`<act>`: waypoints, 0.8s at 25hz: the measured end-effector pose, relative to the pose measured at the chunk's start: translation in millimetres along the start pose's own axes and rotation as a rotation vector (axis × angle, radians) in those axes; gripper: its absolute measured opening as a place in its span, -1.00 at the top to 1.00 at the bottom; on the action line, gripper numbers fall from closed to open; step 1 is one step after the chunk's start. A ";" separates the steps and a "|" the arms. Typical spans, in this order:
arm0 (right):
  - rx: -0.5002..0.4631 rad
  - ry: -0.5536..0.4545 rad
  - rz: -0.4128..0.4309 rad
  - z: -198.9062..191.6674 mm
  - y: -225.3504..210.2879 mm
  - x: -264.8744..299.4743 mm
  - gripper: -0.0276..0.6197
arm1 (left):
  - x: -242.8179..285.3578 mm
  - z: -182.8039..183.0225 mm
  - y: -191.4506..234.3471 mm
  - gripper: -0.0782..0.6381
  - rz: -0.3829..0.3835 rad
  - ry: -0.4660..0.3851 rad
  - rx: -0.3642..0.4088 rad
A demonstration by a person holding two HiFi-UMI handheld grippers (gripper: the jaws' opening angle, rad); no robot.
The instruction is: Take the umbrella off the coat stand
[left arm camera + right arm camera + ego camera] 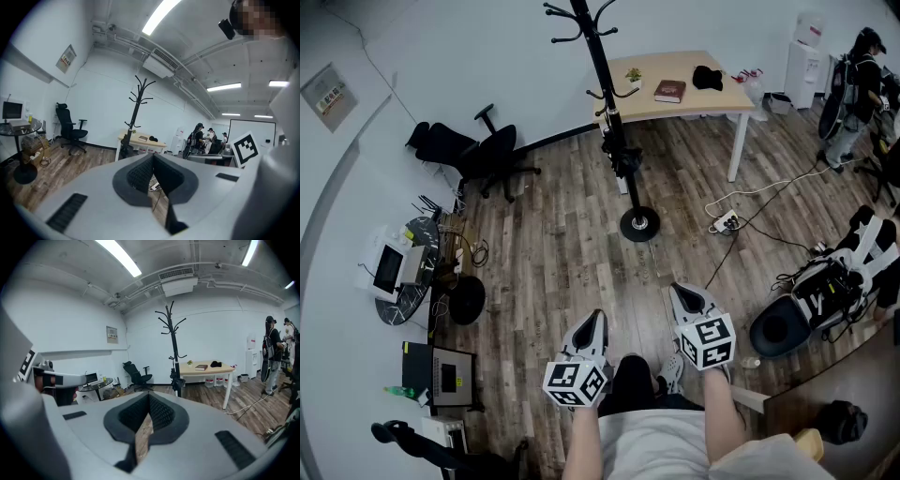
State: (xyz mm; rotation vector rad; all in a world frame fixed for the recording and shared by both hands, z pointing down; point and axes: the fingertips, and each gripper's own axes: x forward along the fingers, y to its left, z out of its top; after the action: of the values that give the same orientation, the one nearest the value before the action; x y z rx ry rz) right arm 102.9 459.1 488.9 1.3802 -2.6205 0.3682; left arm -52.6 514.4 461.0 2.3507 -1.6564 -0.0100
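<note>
A black coat stand (602, 84) rises from a round base (639, 224) on the wooden floor, well ahead of me. A small folded black umbrella (620, 150) hangs low on its pole. It also shows as a dark bundle on the pole in the right gripper view (176, 382) and in the left gripper view (124, 151). My left gripper (596, 319) and right gripper (677, 292) are held side by side near my body, far short of the stand. Both are shut with nothing between the jaws.
A light wooden table (675, 111) stands behind the stand, with a book (669, 91), a small plant and a black item. A black office chair (478, 150) is at the left. Cables and a power strip (727, 222) lie right of the base. Bags (834, 281) sit at the right; a person (855, 89) stands far right.
</note>
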 end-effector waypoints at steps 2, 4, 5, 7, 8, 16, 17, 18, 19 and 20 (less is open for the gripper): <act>0.001 -0.002 -0.001 -0.8 1.9 0.5 0.90 | -2.5 -0.7 3.8 0.72 0.001 -0.004 0.011; 0.020 -0.001 -0.001 -3.6 1.5 2.3 0.90 | -3.0 -1.5 6.9 0.72 -0.011 -0.011 0.000; 0.032 -0.001 -0.001 -5.4 0.2 3.9 0.90 | -1.9 -1.8 9.1 0.72 -0.016 -0.016 -0.008; 0.047 -0.005 0.007 -7.0 -2.1 8.9 0.90 | 4.5 -1.2 17.1 0.72 -0.008 -0.019 -0.007; 0.049 -0.007 0.018 -5.9 -2.5 13.0 0.90 | 9.7 0.2 22.7 0.72 0.003 -0.018 0.000; 0.070 -0.022 0.073 28.1 -16.8 58.1 0.52 | 48.4 27.7 65.8 0.63 0.100 -0.012 0.104; 0.074 -0.015 0.075 31.0 -20.5 65.2 0.43 | 54.9 30.8 71.7 0.54 0.099 -0.008 0.109; 0.075 -0.006 0.078 32.9 -23.3 72.8 0.36 | 61.1 33.7 78.7 0.45 0.100 -0.004 0.110; 0.072 0.003 0.080 34.8 -25.4 80.8 0.35 | 66.7 36.7 86.8 0.43 0.103 -0.004 0.108; 0.067 0.008 0.080 37.3 -27.2 89.3 0.33 | 72.0 40.4 95.8 0.43 0.109 -0.007 0.104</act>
State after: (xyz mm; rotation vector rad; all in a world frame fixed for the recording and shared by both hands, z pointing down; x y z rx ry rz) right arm 74.2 363.2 479.4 1.2923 -2.6861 0.4758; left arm -122.4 409.2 453.5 2.3320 -1.8278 0.0911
